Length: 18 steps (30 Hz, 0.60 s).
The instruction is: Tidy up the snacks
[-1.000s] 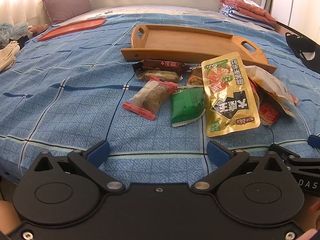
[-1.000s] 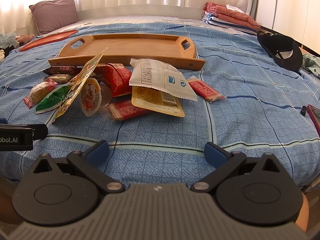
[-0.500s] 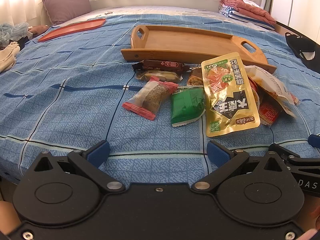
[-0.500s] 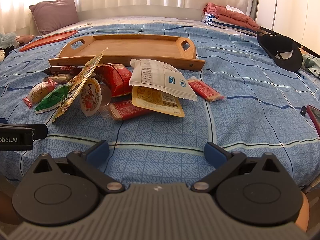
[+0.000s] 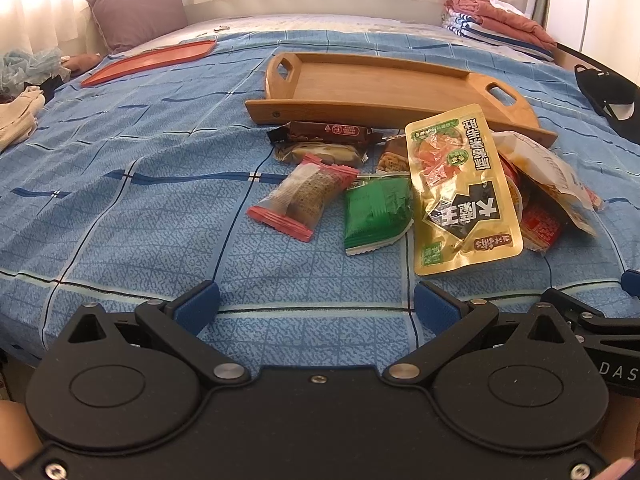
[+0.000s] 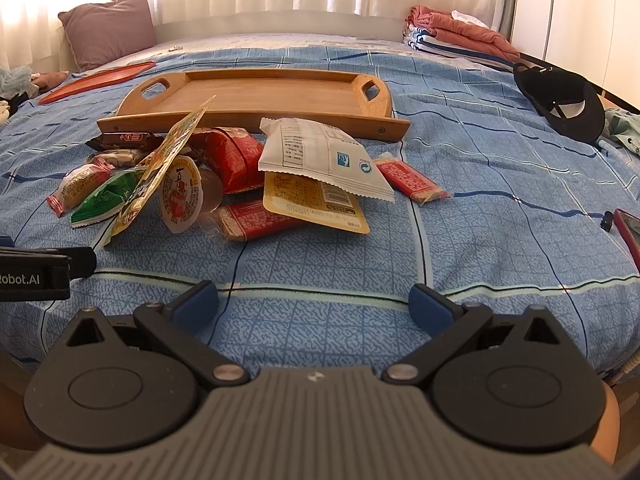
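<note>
left tongs (image 5: pixel 316 304) spread wide, blue pads apart, nothing between them, low over the near edge of the bed (image 5: pixel 132 216). right tongs (image 6: pixel 314 306) likewise released and empty, just beside the left ones (each unit's black body pokes into the other's view at the frame edge).

snacks sit in a loose pile on the blue checked bedspread, just in front of the wooden tray (image 5: pixel 384 88). the tray holds nothing; its long front wall faces the pile.

left side of the pile: clear packet with red crimped ends (image 5: pixel 304 200), tilted, touching the green packet (image 5: pixel 376 212) on its right. behind them a dark brown bar (image 5: pixel 324 133) lies along the tray's front wall, with a pale wrapped biscuit (image 5: pixel 320 154) just in front of it.

middle: large yellow pouch (image 5: pixel 460 188) propped up on the things under it, its lower end on the bedspread.

right side, seen from the right wrist: round jelly cup (image 6: pixel 180 196) on its side against the pouch, red bag (image 6: pixel 236 160) behind it, white packet (image 6: pixel 324 156) lying over a yellow flat packet (image 6: pixel 316 200), a red bar (image 6: pixel 256 220) partly under that one, another red bar (image 6: pixel 412 180) at the far right of the pile.

elsewhere on the bed: orange tray (image 5: pixel 152 60), purple pillow (image 5: pixel 136 8), folded clothes (image 5: pixel 496 20), black cap (image 6: pixel 560 100).
</note>
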### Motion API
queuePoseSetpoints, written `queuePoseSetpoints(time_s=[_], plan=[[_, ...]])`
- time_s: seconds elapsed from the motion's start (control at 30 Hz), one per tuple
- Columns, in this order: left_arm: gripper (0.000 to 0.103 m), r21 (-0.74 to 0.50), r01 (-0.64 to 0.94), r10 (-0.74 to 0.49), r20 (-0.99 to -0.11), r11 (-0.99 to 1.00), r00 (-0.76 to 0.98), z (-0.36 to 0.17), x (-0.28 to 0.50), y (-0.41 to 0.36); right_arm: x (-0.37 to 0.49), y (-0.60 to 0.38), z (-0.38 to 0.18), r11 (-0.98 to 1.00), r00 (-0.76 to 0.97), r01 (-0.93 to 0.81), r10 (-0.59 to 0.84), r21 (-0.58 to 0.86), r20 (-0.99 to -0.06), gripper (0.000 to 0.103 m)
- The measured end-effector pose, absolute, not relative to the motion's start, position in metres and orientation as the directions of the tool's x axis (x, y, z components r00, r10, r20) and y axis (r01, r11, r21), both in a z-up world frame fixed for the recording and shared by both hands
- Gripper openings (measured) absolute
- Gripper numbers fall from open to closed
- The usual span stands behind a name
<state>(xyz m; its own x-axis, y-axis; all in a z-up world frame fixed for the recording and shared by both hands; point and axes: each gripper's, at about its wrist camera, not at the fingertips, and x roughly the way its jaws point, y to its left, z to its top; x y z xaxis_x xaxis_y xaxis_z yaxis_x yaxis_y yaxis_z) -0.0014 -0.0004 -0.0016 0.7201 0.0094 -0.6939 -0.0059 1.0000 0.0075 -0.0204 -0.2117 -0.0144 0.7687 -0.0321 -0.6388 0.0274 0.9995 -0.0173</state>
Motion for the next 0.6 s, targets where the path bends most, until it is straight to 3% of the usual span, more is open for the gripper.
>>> queuePoseSetpoints(time_s=[0.6], plan=[[0.103, 0.030, 0.000, 0.021, -0.689, 1.000, 0.725, -0.0019, -0.0006, -0.0018, -0.0212, -0.2080, -0.0176, 0.999, 0.779, 0.032, -0.048, -0.036, -0.626, 0.103]])
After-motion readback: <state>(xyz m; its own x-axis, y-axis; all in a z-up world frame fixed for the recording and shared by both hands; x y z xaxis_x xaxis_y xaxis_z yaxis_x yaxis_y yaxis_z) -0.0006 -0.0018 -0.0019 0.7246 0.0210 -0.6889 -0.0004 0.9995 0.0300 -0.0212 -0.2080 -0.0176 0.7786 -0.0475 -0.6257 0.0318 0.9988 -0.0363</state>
